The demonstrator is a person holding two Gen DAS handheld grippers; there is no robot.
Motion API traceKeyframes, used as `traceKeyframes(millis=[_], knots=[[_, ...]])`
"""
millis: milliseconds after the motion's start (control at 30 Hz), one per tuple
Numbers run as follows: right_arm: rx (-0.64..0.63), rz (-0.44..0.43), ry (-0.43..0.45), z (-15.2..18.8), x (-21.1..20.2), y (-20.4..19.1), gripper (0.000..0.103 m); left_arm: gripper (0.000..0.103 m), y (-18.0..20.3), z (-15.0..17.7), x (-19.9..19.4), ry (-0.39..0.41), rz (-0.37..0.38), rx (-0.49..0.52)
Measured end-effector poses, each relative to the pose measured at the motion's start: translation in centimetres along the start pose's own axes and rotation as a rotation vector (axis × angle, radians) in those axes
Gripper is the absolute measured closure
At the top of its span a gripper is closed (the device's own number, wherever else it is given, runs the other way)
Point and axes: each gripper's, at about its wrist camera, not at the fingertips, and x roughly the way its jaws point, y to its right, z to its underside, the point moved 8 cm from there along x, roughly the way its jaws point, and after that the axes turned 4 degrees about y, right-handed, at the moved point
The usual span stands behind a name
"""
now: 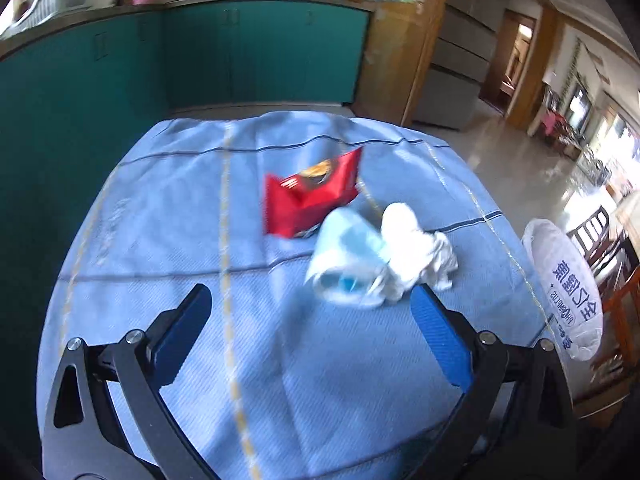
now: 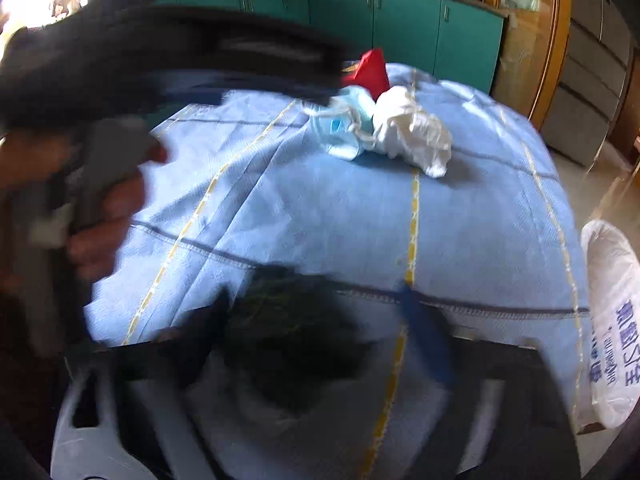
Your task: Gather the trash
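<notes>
A red snack packet [image 1: 312,196] [image 2: 370,70], a blue face mask [image 1: 344,256] [image 2: 340,128] and a crumpled white tissue [image 1: 416,252] [image 2: 412,136] lie together on the blue-clothed table [image 1: 160,220] [image 2: 320,208]. My left gripper [image 1: 310,296] is wide open just short of the mask, with nothing between its fingers. My right gripper [image 2: 316,316] is blurred. A dark tangled clump [image 2: 288,320] sits between its jaws, and cloth shows between the clump and the blue right pad [image 2: 424,340]. A white plastic bag [image 1: 568,292] [image 2: 612,360] hangs at the table's right edge.
Teal cabinets [image 1: 240,52] with pots on the counter stand behind the table. A wooden door frame [image 1: 400,40] and shiny floor [image 1: 520,168] lie to the right. In the right wrist view a person's hand [image 2: 104,200] holding the other gripper fills the left side.
</notes>
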Motion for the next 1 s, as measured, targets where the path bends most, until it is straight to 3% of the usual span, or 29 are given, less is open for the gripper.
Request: traceKeyframes(millis=[67,133,233,300,333,433,533,667,767,800,867,900,1000], knots=[[0.014,0.005,-0.001,0.5,-0.4,0.4,0.043,0.004,0.5,-0.8,0.6,0.023,0.004,0.006],[0.024,0.018,0.007,1.1,-1.4,1.2,0.043,0.014,1.1,-1.3,1.5,0.022,0.017,0.022],[0.044,0.030,0.017,1.6,-2.3,2.0,0.043,0.057,1.6,-1.0,2.6,-0.035,0.087,0.001],[0.064,0.041,0.025,2.0,-2.8,2.9,0.043,0.069,1.3,-0.5,2.9,-0.046,0.084,-0.004],[0.072,0.048,0.029,2.1,-3.0,3.1,0.043,0.081,1.2,-0.3,2.8,-0.036,0.066,0.009],[0.103,0.075,0.042,2.0,-3.7,4.6,0.043,0.090,0.6,0.7,1.6,-0.032,0.062,0.016],[0.121,0.102,0.058,1.8,-4.4,5.7,0.043,0.090,0.2,2.4,-0.7,-0.046,0.091,-0.003],[0.165,0.118,0.082,1.1,-4.9,7.6,0.043,0.090,0.8,5.5,-4.9,-0.066,0.128,0.045],[0.202,0.109,0.090,0.6,-4.8,8.5,0.043,0.087,0.7,6.7,-6.8,-0.072,0.105,0.070],[0.217,0.105,0.096,0.4,-4.8,8.8,0.043,0.082,0.5,6.9,-7.3,-0.067,0.086,0.077],[0.234,0.111,0.108,0.2,-4.9,9.3,0.043,0.061,0.2,7.0,-8.1,-0.050,0.045,0.095],[0.239,0.123,0.113,0.1,-5.0,9.6,0.042,0.042,0.1,7.1,-8.5,-0.036,0.019,0.107],[0.251,0.147,0.111,0.2,-5.2,10.2,0.038,0.031,-0.2,6.9,-9.5,0.045,-0.122,0.201]])
